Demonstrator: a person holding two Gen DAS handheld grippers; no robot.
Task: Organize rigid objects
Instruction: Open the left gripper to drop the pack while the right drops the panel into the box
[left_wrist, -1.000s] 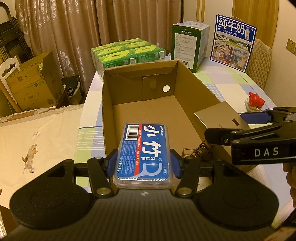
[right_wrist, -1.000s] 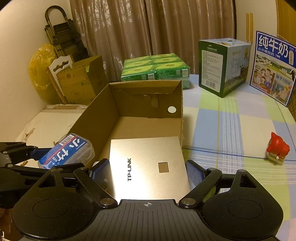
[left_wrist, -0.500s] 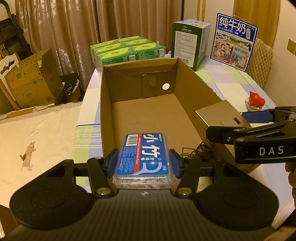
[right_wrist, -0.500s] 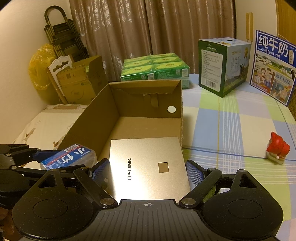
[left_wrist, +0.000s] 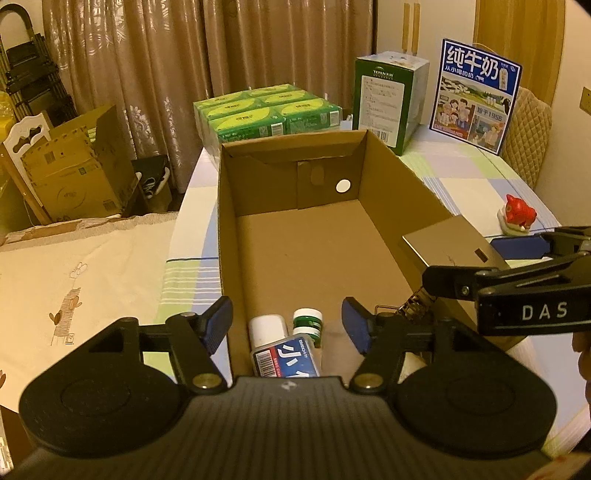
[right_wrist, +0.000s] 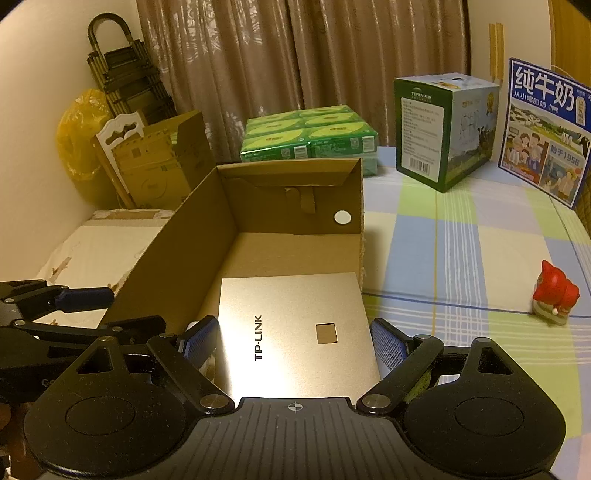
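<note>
An open cardboard box (left_wrist: 229, 229) stands on the checked tablecloth. At its near end lies the blue floss-pick case (left_wrist: 286, 360), beside a white bottle (left_wrist: 267, 330) and a green-capped bottle (left_wrist: 307, 321). My left gripper (left_wrist: 286, 312) hovers above them. Its jaws are opening, and the blue pads (left_wrist: 218, 321) are clear of the case. My right gripper (right_wrist: 293, 326) is shut on a gold TP-LINK box (right_wrist: 295, 332), held over the cardboard box's right side (right_wrist: 360, 229). In the left wrist view that gold box (left_wrist: 454, 240) sits at the right wall.
Green tissue packs (left_wrist: 266, 110), a green carton (left_wrist: 388, 99) and a blue milk carton (left_wrist: 476, 96) stand behind the cardboard box. A red cat figurine (right_wrist: 554, 295) sits on the cloth to the right. Cardboard boxes (left_wrist: 74, 173) stand on the floor at left.
The left gripper's jaws have spread and let go of the floss-pick case, which has dropped into the near end of the cardboard box. The right gripper and gold box have not moved.
</note>
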